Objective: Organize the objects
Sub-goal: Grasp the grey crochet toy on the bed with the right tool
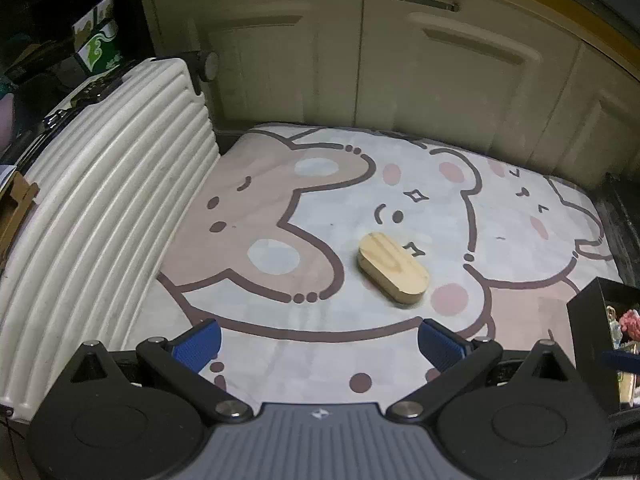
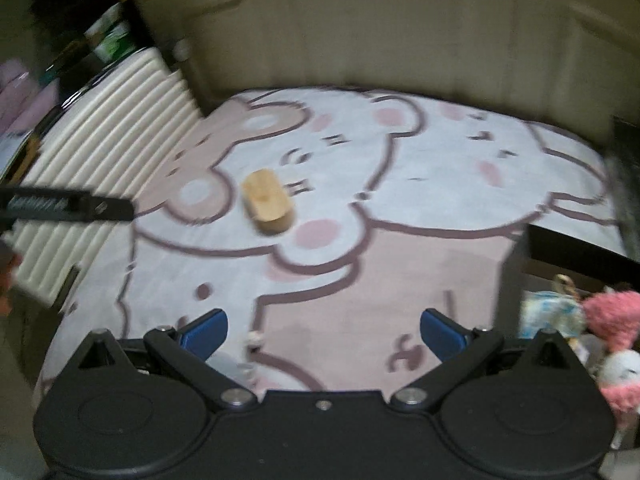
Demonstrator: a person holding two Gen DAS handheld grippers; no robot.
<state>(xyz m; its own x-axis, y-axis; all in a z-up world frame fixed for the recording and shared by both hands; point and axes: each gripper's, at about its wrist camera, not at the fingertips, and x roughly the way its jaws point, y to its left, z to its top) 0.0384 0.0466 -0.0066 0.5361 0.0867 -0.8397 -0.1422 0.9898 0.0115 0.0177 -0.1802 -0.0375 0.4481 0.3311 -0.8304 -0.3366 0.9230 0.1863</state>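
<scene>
Looking over the cartoon-bear rug (image 1: 280, 184), I judge the pickup not yet begun: a ribbed white suitcase (image 1: 100, 200) bounds its left edge, a black box (image 1: 592, 320) of plush toys the right. The wooden oval block (image 1: 394, 270) lies alone mid-rug, open room all round. My left hand-held gripper (image 1: 318, 344) and right hand-held gripper (image 2: 322, 334) both gape wide, empty; next I'd advance the left over the block.

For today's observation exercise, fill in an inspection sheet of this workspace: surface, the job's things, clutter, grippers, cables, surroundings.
Surface: cartoon bear rug, flat.
Job's things: oval wooden block lying on the rug, untouched; black box at the right holds plush toys.
Clutter: a small pale object on the rug near the right gripper, too blurred to name.
Grippers: left gripper and right gripper open, empty.
Cables: nothing seen.
Surroundings: ribbed cream suitcase left, cream cabinets behind.
</scene>
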